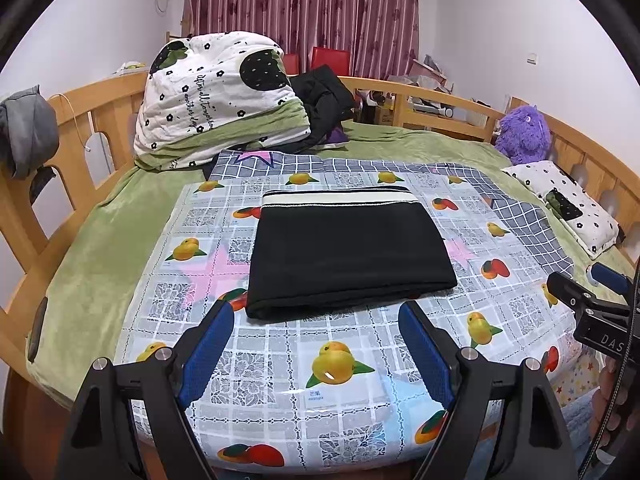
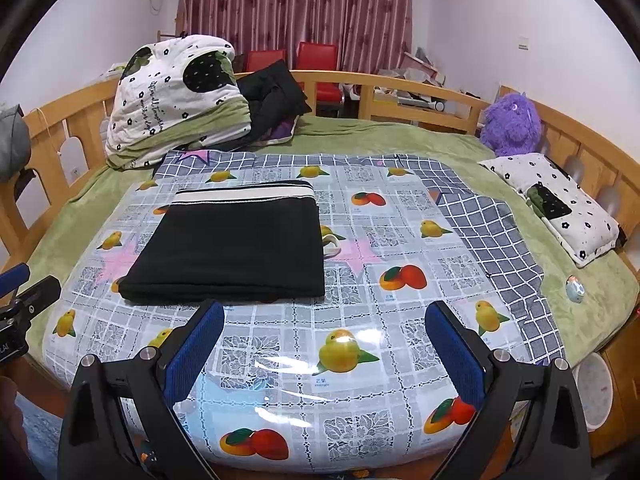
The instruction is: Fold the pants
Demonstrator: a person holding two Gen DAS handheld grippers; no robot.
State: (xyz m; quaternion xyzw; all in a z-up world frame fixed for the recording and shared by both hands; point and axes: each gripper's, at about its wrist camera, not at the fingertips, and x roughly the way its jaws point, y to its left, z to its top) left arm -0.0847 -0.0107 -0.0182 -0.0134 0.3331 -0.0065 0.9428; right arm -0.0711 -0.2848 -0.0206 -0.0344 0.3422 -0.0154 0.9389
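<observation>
Pants: black pants (image 1: 350,254), folded into a flat rectangle with a cream-striped waistband at the far edge, lie on a fruit-print plastic cover (image 1: 344,364) on the bed.
Left gripper: the left gripper (image 1: 316,312) hangs just before the near edge of the pants, blue pads spread wide, holding nothing.
Right gripper: the right gripper (image 2: 324,312) hangs spread wide and empty, the pants ahead to its left.
Bed: wooden rail (image 1: 120,120), green blanket (image 1: 100,240), rolled quilt (image 1: 216,96), purple plush toy (image 1: 524,134), pillow (image 1: 568,206).
</observation>
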